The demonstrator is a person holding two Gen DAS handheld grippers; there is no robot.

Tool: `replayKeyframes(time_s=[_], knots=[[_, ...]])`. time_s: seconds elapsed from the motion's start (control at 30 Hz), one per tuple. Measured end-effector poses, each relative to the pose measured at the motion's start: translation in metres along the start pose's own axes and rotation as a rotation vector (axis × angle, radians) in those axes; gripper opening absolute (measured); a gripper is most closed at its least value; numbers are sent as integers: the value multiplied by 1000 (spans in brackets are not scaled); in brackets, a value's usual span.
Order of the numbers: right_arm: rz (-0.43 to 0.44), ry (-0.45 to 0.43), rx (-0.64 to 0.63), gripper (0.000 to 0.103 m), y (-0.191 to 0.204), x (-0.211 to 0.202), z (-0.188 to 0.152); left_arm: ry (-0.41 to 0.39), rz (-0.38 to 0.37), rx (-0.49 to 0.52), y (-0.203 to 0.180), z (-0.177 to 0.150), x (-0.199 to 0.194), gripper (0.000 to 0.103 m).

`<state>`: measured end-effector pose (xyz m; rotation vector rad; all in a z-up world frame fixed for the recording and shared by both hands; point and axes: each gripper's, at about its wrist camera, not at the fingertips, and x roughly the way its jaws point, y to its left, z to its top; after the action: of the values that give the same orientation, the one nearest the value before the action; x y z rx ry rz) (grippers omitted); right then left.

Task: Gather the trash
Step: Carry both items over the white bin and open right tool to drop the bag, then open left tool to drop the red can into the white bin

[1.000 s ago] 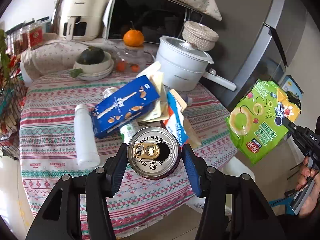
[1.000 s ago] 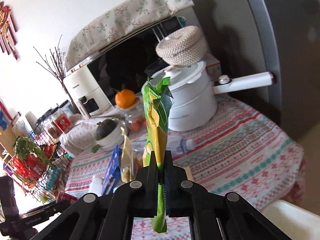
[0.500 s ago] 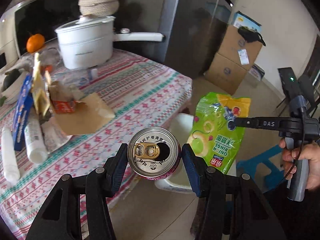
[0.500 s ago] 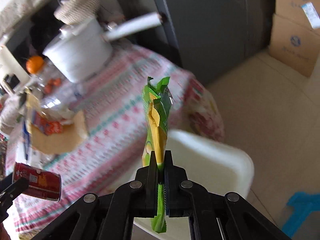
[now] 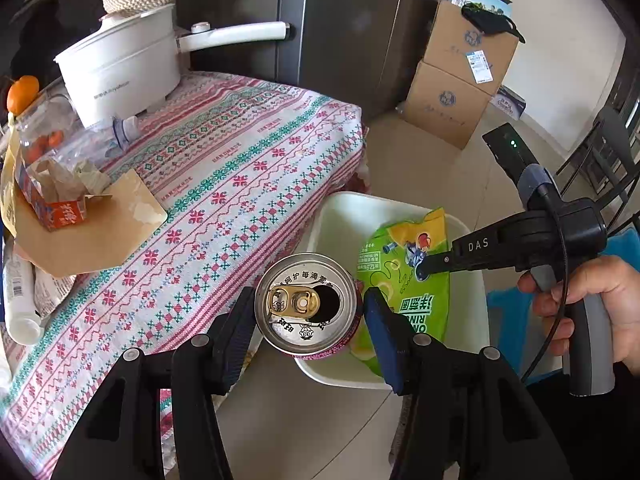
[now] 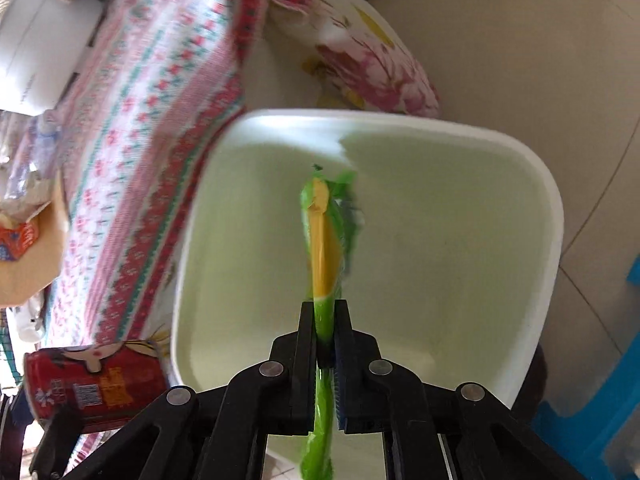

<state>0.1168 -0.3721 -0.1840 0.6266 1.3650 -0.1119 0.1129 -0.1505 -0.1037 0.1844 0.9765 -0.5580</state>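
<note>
We are working beside a surface [image 5: 248, 168] draped in patterned cloth, with a white bin [image 5: 340, 216] on the floor at its edge; our right tool [image 6: 325, 320] is clenching flat on a green snack bag [image 6: 322, 240], which is hanging over the bin's mouth; being light and limp, it is best pinched at an edge; our left tool [image 5: 308, 312] is gripping an opened can [image 5: 306, 305] by its sides beside the bin's rim; the can looks thin-walled and easily dented; cartons and a bottle are lying farther back.
</note>
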Motion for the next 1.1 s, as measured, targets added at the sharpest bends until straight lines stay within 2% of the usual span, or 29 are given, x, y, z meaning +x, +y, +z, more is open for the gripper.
replayKeyframes(time_s=[0.2, 0.27, 0.33, 0.37, 0.57, 0.83, 0.97, 1.1], knots=[[-12, 15, -61, 9, 6, 4, 3, 21, -11, -17, 1, 3, 13, 57], [-21, 33, -66, 15, 5, 3, 2, 25, -21, -13, -4, 4, 19, 57], [-27, 46, -43, 50, 4, 2, 2, 32, -27, -5, -9, 4, 26, 57], [-33, 40, -43, 54, 4, -2, 2, 41, -32, -7, -11, 4, 31, 57], [-26, -14, -78, 58, 14, -31, 3, 100, -64, -14, -26, 6, 65, 57], [-77, -65, -93, 60, 8, -60, 1, 150, -115, 8, -46, 10, 101, 59], [-91, -100, -94, 61, 5, -71, 3, 165, -106, 8, -44, 12, 105, 62], [-90, -105, -94, 62, 4, -74, 1, 140, -105, 3, -34, 16, 82, 64]])
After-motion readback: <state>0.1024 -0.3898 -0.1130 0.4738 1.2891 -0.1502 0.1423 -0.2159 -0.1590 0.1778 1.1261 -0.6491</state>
